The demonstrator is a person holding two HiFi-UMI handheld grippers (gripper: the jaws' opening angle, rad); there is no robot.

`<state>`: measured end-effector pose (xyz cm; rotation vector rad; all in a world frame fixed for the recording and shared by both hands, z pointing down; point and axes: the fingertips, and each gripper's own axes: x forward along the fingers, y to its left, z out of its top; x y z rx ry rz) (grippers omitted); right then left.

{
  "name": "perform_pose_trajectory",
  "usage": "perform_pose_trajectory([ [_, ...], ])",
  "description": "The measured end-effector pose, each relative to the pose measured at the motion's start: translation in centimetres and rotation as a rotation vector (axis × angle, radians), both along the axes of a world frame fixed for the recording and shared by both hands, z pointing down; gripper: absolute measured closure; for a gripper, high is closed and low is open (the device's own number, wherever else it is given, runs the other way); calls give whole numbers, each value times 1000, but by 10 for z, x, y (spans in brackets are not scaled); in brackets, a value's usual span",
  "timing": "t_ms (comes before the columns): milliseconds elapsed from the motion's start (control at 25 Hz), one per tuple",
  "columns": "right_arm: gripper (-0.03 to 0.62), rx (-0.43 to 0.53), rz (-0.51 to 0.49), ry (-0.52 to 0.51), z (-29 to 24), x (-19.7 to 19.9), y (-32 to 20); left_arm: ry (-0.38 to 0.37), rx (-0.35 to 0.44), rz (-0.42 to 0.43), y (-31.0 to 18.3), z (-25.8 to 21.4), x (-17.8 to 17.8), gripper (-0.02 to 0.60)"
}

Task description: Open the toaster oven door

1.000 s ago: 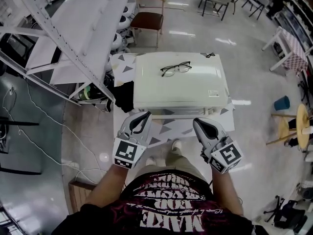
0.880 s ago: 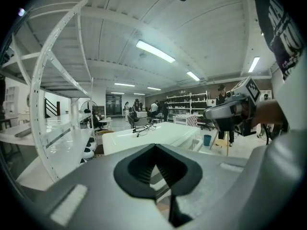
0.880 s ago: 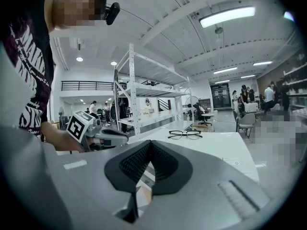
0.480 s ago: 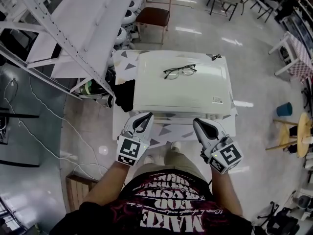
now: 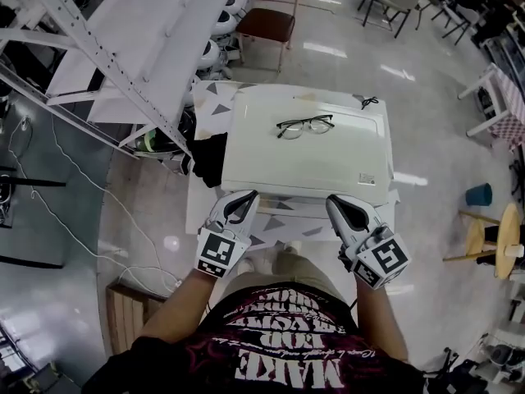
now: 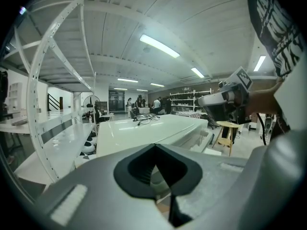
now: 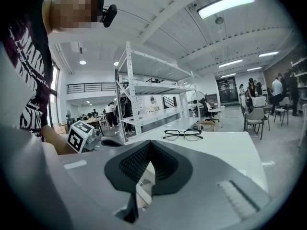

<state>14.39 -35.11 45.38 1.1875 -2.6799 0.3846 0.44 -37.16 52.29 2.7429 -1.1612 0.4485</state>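
The white toaster oven (image 5: 312,158) sits on a patterned table (image 5: 207,101) with eyeglasses (image 5: 305,125) on top, its door apparently on the near side. The left gripper (image 5: 244,197) and right gripper (image 5: 335,203) hover at that near edge, jaws clenched on nothing, likely lined up to reach the door.

You're standing at a small white table (image 5: 277,220) patterned with grey triangles. The white toaster oven (image 5: 312,158) sits directly on it and covers most of the top, leaving patterned strips bare at front and left.
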Motion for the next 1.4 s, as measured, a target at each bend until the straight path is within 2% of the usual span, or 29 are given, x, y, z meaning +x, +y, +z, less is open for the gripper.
perform_pose_trajectory([
  [160, 566, -4, -22, -11, 1, -2, -3, 9, -15, 20, 4, 8, 4, 575],
  [280, 566, -6, -31, -32, 0, -2, -4, -37, -14, 17, 7, 19, 6, 575],
  [440, 567, -1, -16, -45, -5, 3, -2, -53, -5, -1, 7, 21, 5, 575],
  [600, 566, 3, 8, -67, -10, 10, 5, -83, -34, -13, 6, 25, 5, 576],
  [760, 567, 6, 53, -89, -14, 20, 18, -153, -62, -25, 6, 30, 5, 577],
  [1200, 568, 39, 165, -80, -25, 24, 69, -158, -81, -28, 7, 31, 5, 576],
  [1400, 568, 48, 211, -75, -31, 17, 92, -139, -85, 16, 17, 31, 6, 575],
])
